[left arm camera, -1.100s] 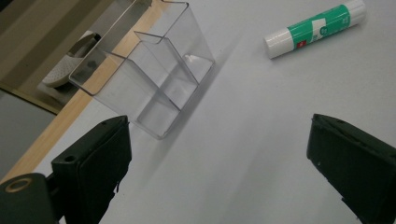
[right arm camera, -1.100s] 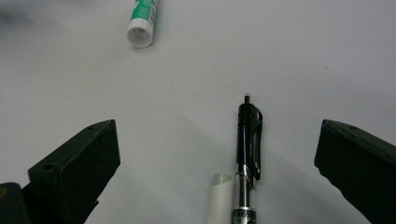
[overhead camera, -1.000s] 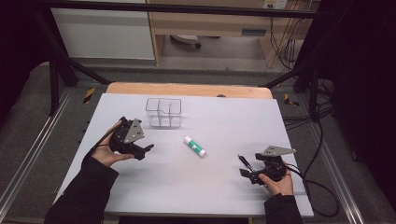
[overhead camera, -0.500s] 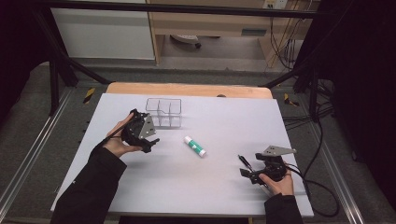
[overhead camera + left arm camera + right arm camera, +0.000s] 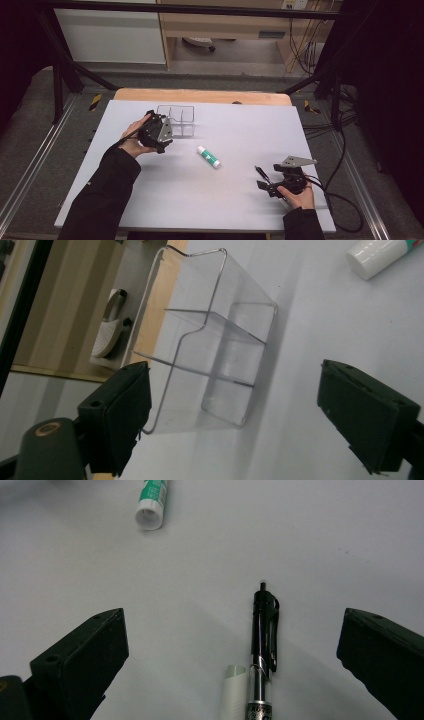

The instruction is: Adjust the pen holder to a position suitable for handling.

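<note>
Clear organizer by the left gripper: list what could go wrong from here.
1. The clear organizer looks light; the open left gripper beside it could knock it over or push it toward the table's far edge.
2. The pen lies between the open right gripper's jaws, off-centre; closing could roll it away.

Bright, evenly lit white table [image 5: 235, 135], dark surroundings, soft faint shadows, slightly soft close-ups

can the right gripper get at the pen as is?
Probably yes. The pen lies flat on the table between the open jaws of the right gripper, nothing over it; the glue stick lies well clear.
</note>
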`<act>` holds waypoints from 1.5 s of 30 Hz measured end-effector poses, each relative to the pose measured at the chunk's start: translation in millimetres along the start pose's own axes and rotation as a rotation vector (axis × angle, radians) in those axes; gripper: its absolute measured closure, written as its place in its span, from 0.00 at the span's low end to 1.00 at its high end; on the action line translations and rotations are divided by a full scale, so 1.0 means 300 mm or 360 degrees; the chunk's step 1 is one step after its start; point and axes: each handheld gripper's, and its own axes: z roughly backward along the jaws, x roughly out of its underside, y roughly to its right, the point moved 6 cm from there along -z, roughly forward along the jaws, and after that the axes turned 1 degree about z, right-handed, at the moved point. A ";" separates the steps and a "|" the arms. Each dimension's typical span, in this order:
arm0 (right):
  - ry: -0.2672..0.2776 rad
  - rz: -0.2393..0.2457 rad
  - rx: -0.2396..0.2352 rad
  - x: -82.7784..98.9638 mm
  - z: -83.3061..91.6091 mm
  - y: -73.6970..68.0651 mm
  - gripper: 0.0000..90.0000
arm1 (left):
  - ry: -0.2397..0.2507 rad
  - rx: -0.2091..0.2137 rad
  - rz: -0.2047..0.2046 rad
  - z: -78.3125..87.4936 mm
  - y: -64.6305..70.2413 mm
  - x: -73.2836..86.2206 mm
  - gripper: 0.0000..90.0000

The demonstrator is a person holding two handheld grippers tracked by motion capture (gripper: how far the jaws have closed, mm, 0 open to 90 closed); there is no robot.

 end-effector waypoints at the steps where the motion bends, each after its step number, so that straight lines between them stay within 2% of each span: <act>1: -0.0001 0.0000 0.0000 0.000 0.000 0.000 0.01 | -0.0007 -0.0020 -0.0043 -0.008 -0.012 -0.005 0.20; 5: 0.0001 -0.0001 -0.0002 0.000 0.001 0.000 0.01 | -0.0010 -0.0039 -0.0079 -0.024 -0.022 -0.012 0.26; 8: 0.0009 -0.0003 -0.0004 -0.002 0.003 -0.001 0.01 | 0.0010 -0.0033 -0.0138 -0.040 -0.025 -0.023 0.29; 12: 0.0008 -0.0001 -0.0005 -0.002 0.003 0.000 0.01 | 0.0004 -0.0065 -0.0204 -0.062 -0.033 -0.035 0.35; 13: 0.0009 -0.0003 -0.0007 -0.002 0.003 -0.001 0.01 | -0.0004 -0.0075 -0.0245 -0.074 -0.036 -0.041 0.36; 16: 0.0010 -0.0005 -0.0009 -0.002 0.003 -0.001 0.01 | 0.0006 -0.0069 -0.0266 -0.087 -0.038 -0.046 0.40; 20: 0.0011 -0.0005 -0.0013 -0.002 0.004 -0.002 0.01 | -0.0034 -0.0079 -0.0306 -0.111 -0.046 -0.044 0.45; 28: 0.0009 -0.0007 -0.0018 -0.003 0.005 -0.002 0.01 | -0.0081 -0.0085 -0.0437 -0.132 -0.054 -0.058 0.58; 39: 0.0013 -0.0002 -0.0018 -0.003 0.005 -0.002 0.01 | -0.0134 -0.0041 -0.0485 -0.163 -0.048 -0.058 0.68; 45: 0.0011 -0.0001 -0.0017 -0.003 0.007 -0.001 0.01 | -0.0149 -0.0021 -0.0535 -0.163 -0.047 -0.054 0.68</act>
